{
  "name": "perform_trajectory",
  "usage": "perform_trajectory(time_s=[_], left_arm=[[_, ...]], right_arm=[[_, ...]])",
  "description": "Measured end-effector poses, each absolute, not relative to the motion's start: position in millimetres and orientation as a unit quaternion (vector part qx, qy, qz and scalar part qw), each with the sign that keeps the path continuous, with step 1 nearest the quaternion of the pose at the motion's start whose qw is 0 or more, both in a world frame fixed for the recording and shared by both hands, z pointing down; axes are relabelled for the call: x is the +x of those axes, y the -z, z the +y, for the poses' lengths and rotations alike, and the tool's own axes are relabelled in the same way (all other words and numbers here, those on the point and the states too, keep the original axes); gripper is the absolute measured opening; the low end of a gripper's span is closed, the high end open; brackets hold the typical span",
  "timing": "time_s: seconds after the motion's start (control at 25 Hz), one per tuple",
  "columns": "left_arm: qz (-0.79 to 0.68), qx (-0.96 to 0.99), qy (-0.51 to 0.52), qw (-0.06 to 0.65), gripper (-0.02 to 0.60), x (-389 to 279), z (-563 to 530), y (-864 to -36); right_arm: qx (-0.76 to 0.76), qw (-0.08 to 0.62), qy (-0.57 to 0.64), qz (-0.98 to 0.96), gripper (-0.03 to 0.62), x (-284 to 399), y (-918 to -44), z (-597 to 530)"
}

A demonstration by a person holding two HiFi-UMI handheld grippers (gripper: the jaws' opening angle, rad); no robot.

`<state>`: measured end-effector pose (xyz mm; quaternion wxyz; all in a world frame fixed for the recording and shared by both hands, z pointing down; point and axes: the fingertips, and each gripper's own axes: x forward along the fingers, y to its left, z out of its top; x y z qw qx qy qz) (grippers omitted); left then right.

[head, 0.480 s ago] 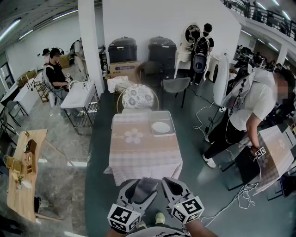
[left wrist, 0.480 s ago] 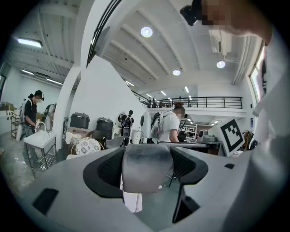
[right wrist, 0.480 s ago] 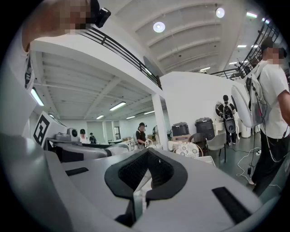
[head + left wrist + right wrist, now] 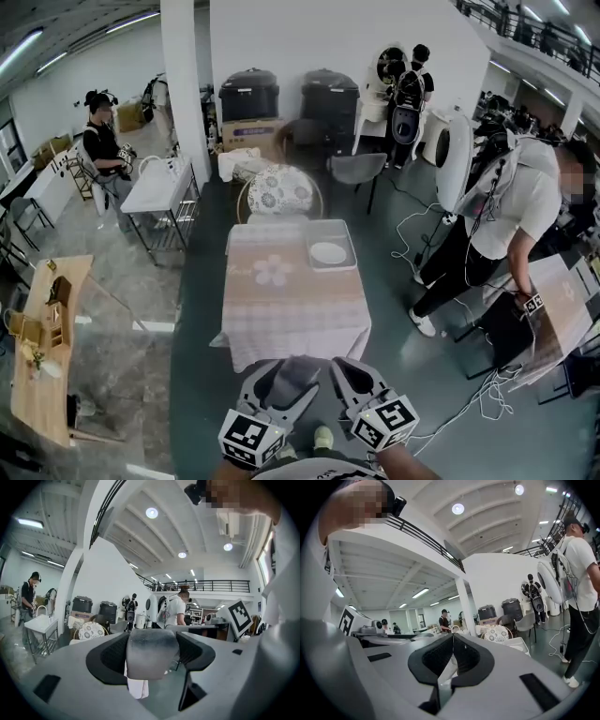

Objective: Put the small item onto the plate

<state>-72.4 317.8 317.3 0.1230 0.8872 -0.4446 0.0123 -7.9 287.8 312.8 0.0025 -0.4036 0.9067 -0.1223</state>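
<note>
The left gripper [image 4: 281, 372] has its jaws spread wide, and they press on both sides of the small grey item [image 4: 151, 654]. It is smooth and rounded, and I cannot tell just what it is. It sits up in the air between the jaws, low at the front of the head view, close to the person's body.

The right gripper [image 4: 452, 641] has its jaws shut tight together, with nothing in them. It hangs just beside the left one.

The table [image 4: 281, 314] has a checked cloth and stands well apart from both grippers, straight ahead. On its far right corner lies a pale tray [image 4: 330, 268], and in the tray sits the white plate [image 4: 328, 253]. The plate looks bare.

So I think the pick-up is done and the carrying step is going on. The item is held, but it is not over the plate yet.

The next move probably needs the person to go up close to the table. Then the left gripper has to reach over the cloth to the far right corner. It should bring the item right above the plate, come down low, and only then let the jaws go loose. Letting go too high might make the rounded item roll off the plate.
</note>
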Motion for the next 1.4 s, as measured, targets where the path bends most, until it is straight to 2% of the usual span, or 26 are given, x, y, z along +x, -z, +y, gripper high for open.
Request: perform_trajectory(time_s=[0.6, 1.4], left_arm=[[-0.426, 0.896, -0.016, 0.121, 0.316, -78.6, 284.9, -324.2], [-0.45, 0.884, -0.027, 0.128, 0.316, -21.5, 103.4, -323.8]], right_arm=[[-0.432, 0.001, 0.118, 0.894, 0.015, -3.2, -320.9, 266.5], [-0.395, 0.02, 0.136, 0.908, 0.014, 50.4, -320.4, 81.7]])
